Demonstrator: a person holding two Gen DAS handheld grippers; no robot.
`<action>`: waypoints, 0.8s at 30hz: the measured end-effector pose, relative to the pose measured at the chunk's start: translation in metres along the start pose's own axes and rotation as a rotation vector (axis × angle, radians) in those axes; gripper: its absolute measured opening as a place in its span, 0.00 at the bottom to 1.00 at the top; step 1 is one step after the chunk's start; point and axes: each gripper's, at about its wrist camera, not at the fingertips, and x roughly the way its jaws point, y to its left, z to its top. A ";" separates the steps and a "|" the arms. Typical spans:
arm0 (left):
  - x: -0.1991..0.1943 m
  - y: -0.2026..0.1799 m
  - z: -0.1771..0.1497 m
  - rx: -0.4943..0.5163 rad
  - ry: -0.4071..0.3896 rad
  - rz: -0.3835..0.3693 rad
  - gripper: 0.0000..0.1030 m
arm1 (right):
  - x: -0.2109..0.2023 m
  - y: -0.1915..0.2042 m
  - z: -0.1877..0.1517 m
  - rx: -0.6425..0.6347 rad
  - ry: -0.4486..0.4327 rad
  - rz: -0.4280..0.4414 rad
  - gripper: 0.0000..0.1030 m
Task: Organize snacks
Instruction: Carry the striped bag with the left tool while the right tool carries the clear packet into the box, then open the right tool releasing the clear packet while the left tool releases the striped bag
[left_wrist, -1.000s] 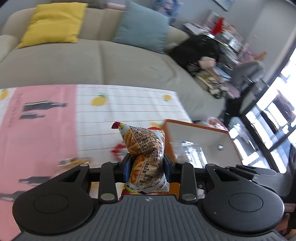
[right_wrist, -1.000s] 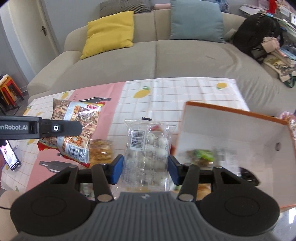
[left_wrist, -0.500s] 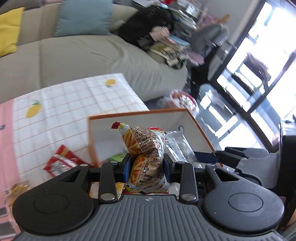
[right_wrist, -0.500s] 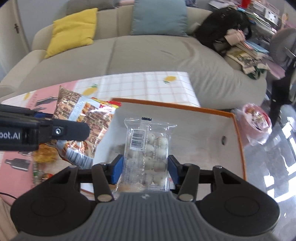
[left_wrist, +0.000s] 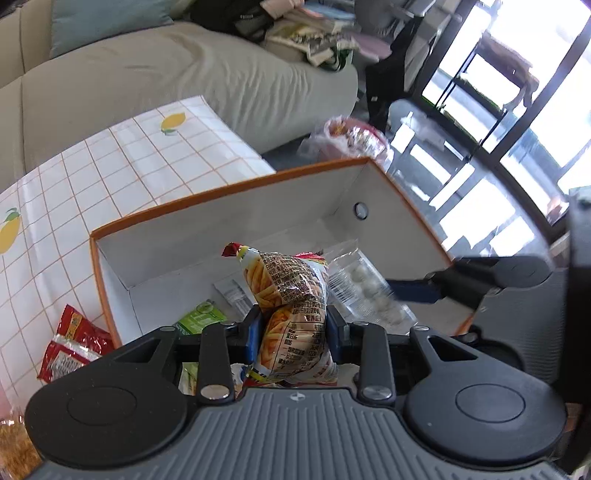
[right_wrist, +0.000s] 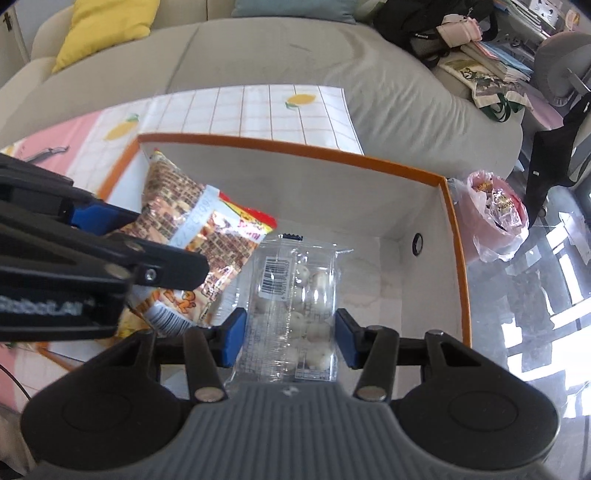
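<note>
The left gripper (left_wrist: 293, 332) is closed on a bag of fries snack (left_wrist: 291, 295), which is pinched at its middle between the blue pads and is crumpled there; the bag stands up ahead of the fingers, over the open box (left_wrist: 229, 206). The right gripper (right_wrist: 291, 338) is closed on a clear packet of white round sweets (right_wrist: 295, 295), held flat between its pads with the barcode end pointing away from the fingers. Both tools are pointed steeply down into the white box with the orange rim (right_wrist: 458, 236).

From the left wrist view, the right gripper's arm (left_wrist: 480, 277) is seen reaching in from the right, with the clear packet (left_wrist: 364, 284) just right of the fries bag. Below the left fingers, on the box floor, a green packet (left_wrist: 201, 314) and a small clear wrapper (left_wrist: 232, 291) are seen lying. Left of the box, outside its wall, a red packet (left_wrist: 70, 343) is lying on the checked tablecloth (left_wrist: 110, 166).

From the right wrist view, the left gripper (right_wrist: 110, 236) is seen entering from the left, with the fries bag (right_wrist: 199, 236) just left of the clear packet. Beyond the box a grey sofa (right_wrist: 295, 55) is seen.
</note>
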 end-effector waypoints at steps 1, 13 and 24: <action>0.004 0.001 0.000 0.003 0.008 0.007 0.37 | 0.003 0.000 0.001 -0.012 0.004 -0.006 0.49; 0.041 0.012 -0.002 0.032 0.121 0.107 0.38 | 0.045 0.002 0.009 -0.116 0.075 -0.060 0.49; 0.047 0.009 0.001 0.042 0.140 0.141 0.43 | 0.062 0.005 0.012 -0.155 0.117 -0.080 0.53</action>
